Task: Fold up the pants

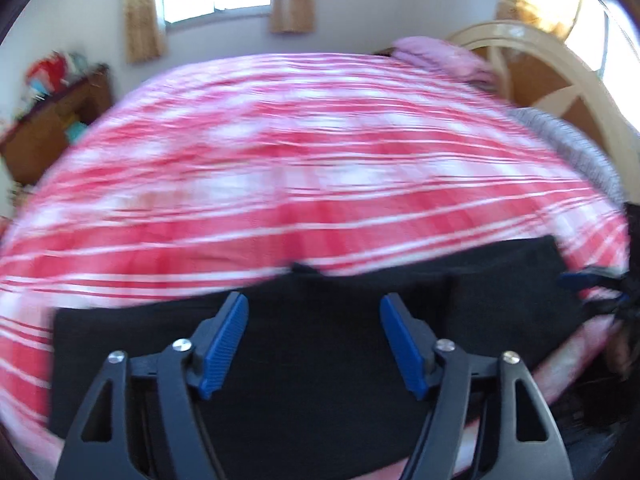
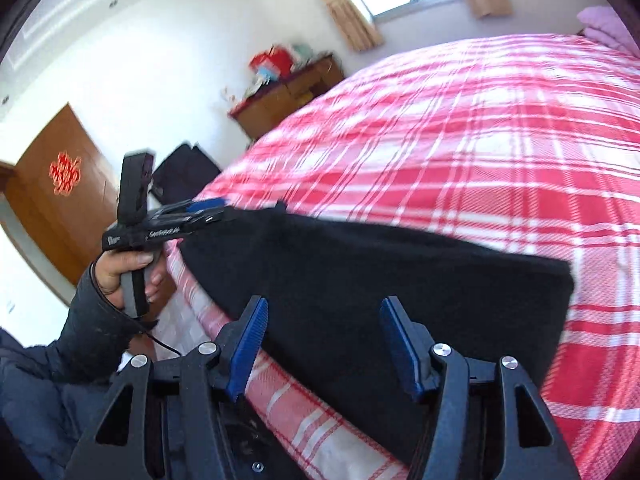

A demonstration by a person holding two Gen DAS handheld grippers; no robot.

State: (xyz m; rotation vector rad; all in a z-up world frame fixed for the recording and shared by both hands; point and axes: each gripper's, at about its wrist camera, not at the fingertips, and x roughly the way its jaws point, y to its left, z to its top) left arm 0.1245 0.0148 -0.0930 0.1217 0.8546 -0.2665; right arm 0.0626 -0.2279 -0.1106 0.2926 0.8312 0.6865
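Note:
Black pants (image 1: 320, 340) lie folded flat in a long rectangle on the near edge of the bed; they also show in the right wrist view (image 2: 380, 280). My left gripper (image 1: 314, 340) is open and empty, hovering over the middle of the pants. In the right wrist view it (image 2: 208, 210) sits at the pants' far left end. My right gripper (image 2: 322, 344) is open and empty above the pants' near edge. In the left wrist view it (image 1: 600, 288) shows at the pants' right end, blurred.
A red-and-white plaid bedspread (image 1: 300, 160) covers the bed. A pink pillow (image 1: 440, 56) and a cream headboard (image 1: 560, 80) stand at the far right. A wooden cabinet (image 2: 288, 96) with clutter stands by the wall. A wooden door (image 2: 52, 208) is at left.

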